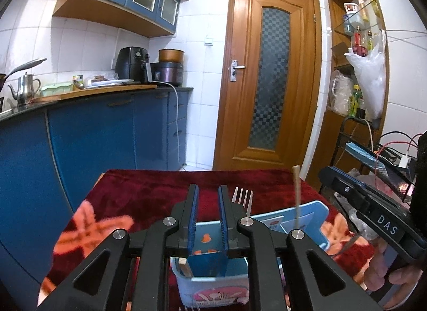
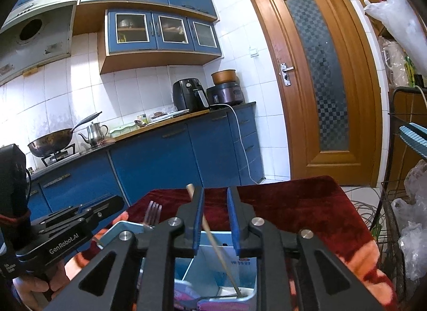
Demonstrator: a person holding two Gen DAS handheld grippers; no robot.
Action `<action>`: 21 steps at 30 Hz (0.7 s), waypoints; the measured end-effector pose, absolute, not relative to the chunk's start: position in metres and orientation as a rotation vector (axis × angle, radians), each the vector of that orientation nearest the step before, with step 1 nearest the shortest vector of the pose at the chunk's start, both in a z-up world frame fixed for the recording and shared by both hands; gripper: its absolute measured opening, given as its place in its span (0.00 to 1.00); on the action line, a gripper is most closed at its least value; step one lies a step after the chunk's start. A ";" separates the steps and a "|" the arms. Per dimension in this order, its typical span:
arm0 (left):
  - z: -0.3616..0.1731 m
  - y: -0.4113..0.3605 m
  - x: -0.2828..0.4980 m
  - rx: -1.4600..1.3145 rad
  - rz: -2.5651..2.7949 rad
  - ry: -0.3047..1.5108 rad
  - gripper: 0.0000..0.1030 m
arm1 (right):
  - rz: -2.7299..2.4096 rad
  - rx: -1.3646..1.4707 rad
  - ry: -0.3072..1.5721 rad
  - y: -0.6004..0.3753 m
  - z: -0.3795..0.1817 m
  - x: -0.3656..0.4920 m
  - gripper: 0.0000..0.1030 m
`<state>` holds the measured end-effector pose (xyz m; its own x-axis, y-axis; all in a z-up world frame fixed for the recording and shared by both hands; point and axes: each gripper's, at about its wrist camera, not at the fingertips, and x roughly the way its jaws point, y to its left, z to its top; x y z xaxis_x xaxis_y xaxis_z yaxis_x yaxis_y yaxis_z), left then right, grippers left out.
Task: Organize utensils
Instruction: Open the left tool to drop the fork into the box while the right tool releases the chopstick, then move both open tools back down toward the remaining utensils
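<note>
On the tabletop (image 1: 149, 190), draped in a plush dark-red cloth with orange flower shapes, stands a light-blue plastic holder (image 1: 315, 214) with squared walls and compartments, nearer the right edge in the left wrist view. From the left: a short wooden stick end (image 1: 184, 265) shows in its near-left compartment; behind the left tongs (image 1: 208, 209) a steel fork (image 1: 242, 197) stands upright, tines up; further right a thin, pale wooden chopstick (image 1: 296, 193) leans in the holder. The left tongs' blue ribbed pads stand slightly apart, with nothing gripped that I can see.

The right tongs (image 2: 215, 217) are likewise slightly apart; the chopstick (image 2: 213, 233) crosses diagonally past the left pad, but whether it touches is unclear.

By my judgement the sorting is nearly done: these utensils already sit in the holder, and no loose ones show on the cloth, though the near tabletop is hidden.
</note>
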<state>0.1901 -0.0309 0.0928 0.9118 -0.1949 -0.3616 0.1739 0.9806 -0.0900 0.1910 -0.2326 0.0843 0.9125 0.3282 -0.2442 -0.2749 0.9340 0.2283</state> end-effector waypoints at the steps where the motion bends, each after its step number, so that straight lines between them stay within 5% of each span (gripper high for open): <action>1: 0.094 -0.031 0.187 -0.058 -0.191 0.378 0.14 | 0.312 0.194 0.281 -0.233 0.086 0.188 0.20; 21: 0.122 -0.020 0.118 -0.039 -0.204 0.365 0.15 | 0.305 0.198 0.274 -0.240 0.106 0.111 0.26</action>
